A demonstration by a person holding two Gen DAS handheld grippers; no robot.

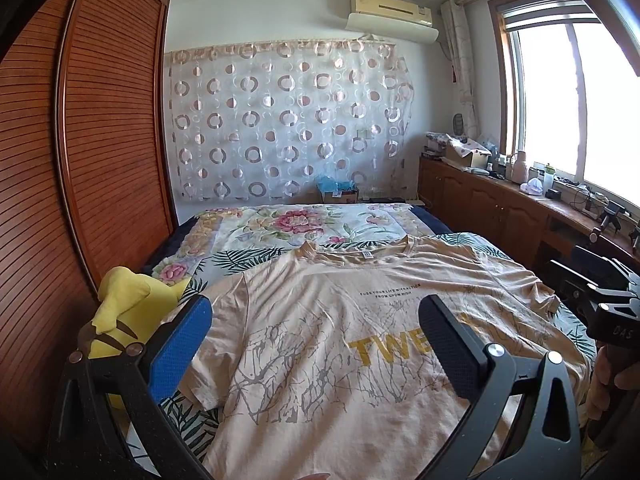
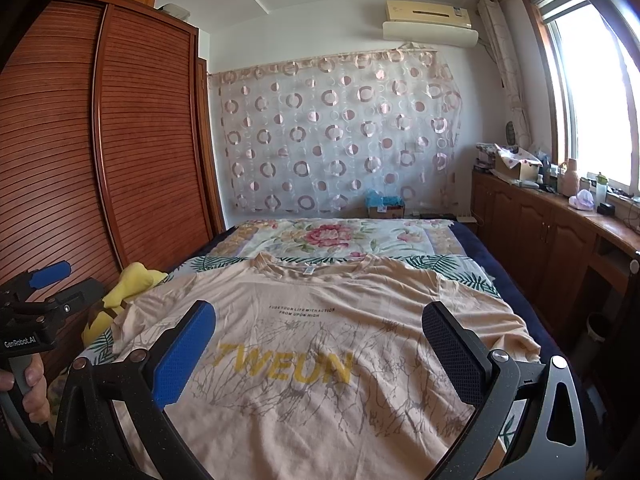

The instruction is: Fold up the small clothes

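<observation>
T-shirt (image 2: pixel 320 344) lies flat, print up, on the bed (image 2: pixel 340 236), collar away from me, long axis running straight ahead; my left gripper (image 1: pixel 316 344) and right gripper (image 2: pixel 320 352) hover over its near half, jaws spread wide, empty, each nearest its own sleeve.

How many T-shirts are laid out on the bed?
1. The T-shirt lies flat on the bed, collar away from the grippers. Other clothes may be out of view.
</observation>
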